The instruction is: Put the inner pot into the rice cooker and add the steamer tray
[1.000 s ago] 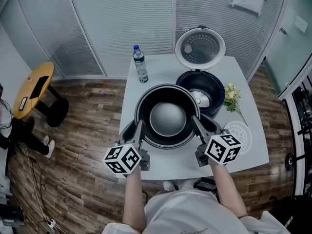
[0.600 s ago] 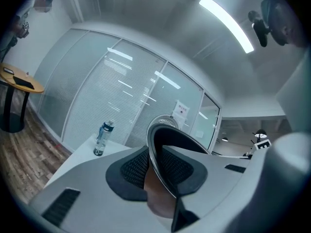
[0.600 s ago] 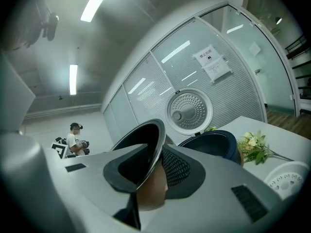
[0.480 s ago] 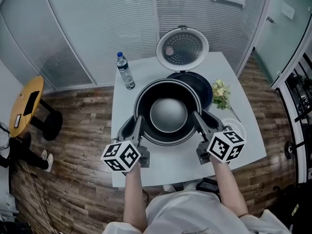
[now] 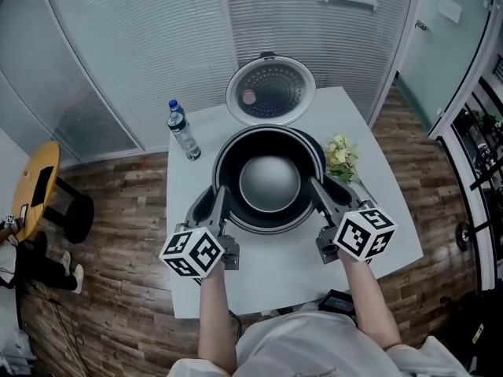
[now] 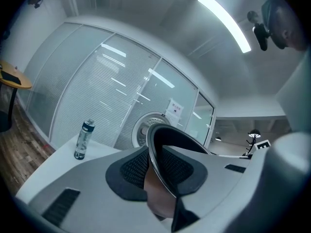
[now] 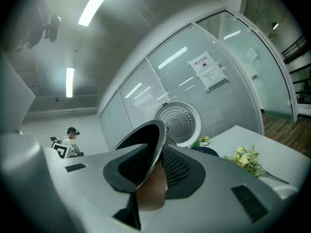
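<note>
The dark inner pot [image 5: 269, 181] hangs above the white table, held by its rim from both sides. My left gripper [image 5: 218, 208] is shut on the left rim [image 6: 156, 147], and my right gripper [image 5: 317, 197] is shut on the right rim [image 7: 148, 147]. The pot covers nearly all of the dark rice cooker body [image 7: 207, 151], whose round perforated lid [image 5: 271, 91] stands open behind it. In the right gripper view, a white round edge [image 7: 286, 191] shows at the lower right; I cannot tell whether it is the steamer tray.
A water bottle [image 5: 182, 131] stands at the table's far left, and a bunch of pale flowers [image 5: 340, 155] lies right of the cooker. The white table [image 5: 275, 269] shows bare near me. A yellow stool [image 5: 35, 185] stands on the floor at left. Glass walls close the back.
Both grippers have carried the pot away from me and slightly up. It now covers the cooker's opening, which showed beside it a second ago.
</note>
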Demonstrator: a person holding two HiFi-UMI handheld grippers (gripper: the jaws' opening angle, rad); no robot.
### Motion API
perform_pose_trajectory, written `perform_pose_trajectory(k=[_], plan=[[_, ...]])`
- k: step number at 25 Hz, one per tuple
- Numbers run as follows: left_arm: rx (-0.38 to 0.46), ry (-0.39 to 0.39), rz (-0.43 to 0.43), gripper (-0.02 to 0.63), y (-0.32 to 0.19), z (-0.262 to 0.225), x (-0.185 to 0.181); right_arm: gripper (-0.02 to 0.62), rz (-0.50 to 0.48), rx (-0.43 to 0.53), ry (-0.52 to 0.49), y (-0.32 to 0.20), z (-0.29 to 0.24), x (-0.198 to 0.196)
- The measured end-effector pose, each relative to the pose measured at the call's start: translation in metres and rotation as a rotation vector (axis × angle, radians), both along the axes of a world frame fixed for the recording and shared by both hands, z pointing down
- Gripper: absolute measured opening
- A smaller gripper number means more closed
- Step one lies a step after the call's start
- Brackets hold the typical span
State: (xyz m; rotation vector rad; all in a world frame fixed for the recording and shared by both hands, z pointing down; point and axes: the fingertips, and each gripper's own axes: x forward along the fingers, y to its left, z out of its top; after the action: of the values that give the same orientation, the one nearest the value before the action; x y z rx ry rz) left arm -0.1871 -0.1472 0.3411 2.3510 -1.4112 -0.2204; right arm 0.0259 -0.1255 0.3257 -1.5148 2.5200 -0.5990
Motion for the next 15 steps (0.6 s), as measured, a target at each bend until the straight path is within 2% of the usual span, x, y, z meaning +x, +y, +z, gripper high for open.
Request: perform_pose_trajectory(k=[15], plan=[[0.021, 0.018, 0.046, 0.086, -0.064, -0.012, 0.03, 0.1, 0.041, 0.032, -0.017, -0.053, -0.013, 0.028]])
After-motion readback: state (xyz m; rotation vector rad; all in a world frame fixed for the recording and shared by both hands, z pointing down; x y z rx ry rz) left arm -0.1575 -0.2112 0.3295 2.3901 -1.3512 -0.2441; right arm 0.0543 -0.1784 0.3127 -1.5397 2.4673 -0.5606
